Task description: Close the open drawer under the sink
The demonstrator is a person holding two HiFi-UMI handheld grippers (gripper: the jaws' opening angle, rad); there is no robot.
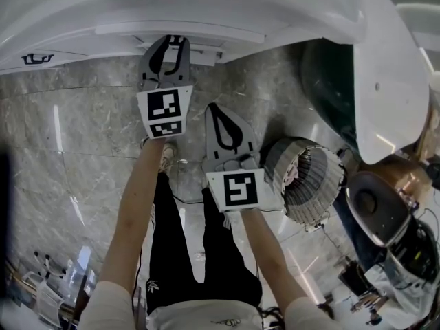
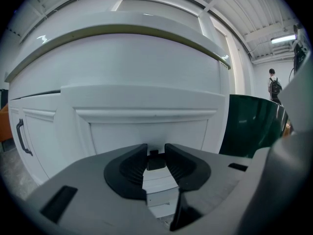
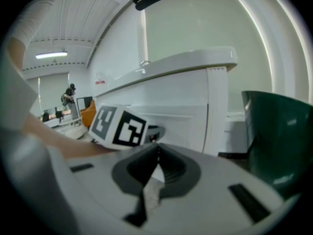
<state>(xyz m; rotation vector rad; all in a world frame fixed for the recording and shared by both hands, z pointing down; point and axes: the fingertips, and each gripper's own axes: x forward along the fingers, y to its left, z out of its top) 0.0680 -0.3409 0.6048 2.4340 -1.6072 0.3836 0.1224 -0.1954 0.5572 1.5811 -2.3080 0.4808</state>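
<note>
The white panelled drawer front [image 2: 146, 99] is seen standing proud of the white sink cabinet [image 2: 122, 53] across the middle of the left gripper view, and as a pale strip [image 1: 179, 30] along the upper edge of the head view. The left gripper [image 1: 175, 41] is held against that front at the upper centre of the head view; in its own view the left gripper [image 2: 155, 153] is shown clenched on a small black drawer knob [image 2: 155, 161], which fills the gap between the ribbed fingers [image 2: 132, 166]. The right gripper [image 1: 213, 107] is placed lower, near the centre of the head view, clear of the cabinet; its jaws are pressed together with nothing between them [image 3: 157, 148]. A dark green round bin [image 2: 249, 124] is seen just right of the cabinet, and a ribbed cylindrical basket [image 1: 309, 177] lies on the grey marble floor [image 1: 69, 136] at the centre right
</note>
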